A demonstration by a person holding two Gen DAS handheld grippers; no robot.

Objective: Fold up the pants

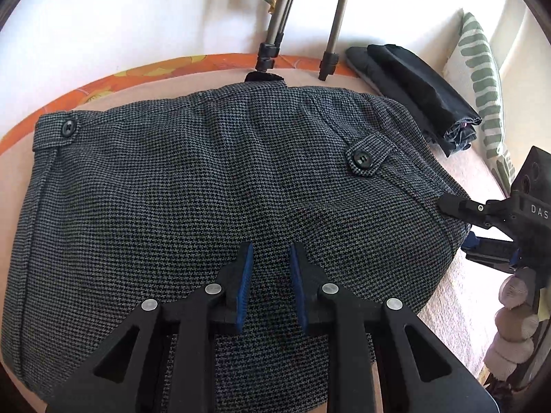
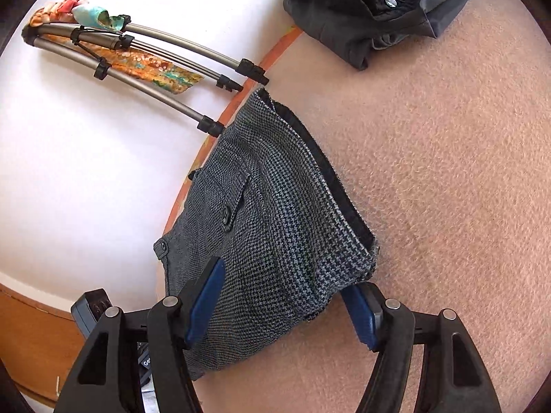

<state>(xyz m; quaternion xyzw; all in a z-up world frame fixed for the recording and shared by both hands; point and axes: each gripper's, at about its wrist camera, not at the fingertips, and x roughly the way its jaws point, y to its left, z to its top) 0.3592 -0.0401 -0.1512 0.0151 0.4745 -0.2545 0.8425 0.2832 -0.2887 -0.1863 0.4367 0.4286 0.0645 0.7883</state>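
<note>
The grey houndstooth pants (image 1: 213,179) lie folded into a compact bundle on the pink blanket (image 2: 447,172), button tabs facing up. My left gripper (image 1: 270,251) hovers over the bundle's near part, its blue-padded jaws slightly apart with nothing between them. My right gripper (image 2: 286,282) is wide open, its jaws straddling the near end of the pants (image 2: 275,223), one pad on top and one at the blanket side. It shows in the left wrist view (image 1: 461,216) at the bundle's right edge.
A stack of folded dark clothes (image 1: 413,86) lies at the far right, also seen in the right wrist view (image 2: 372,3). Tripod legs (image 1: 275,27) stand at the bed's far edge by the white wall. A green-patterned pillow (image 1: 482,79) lies at the right.
</note>
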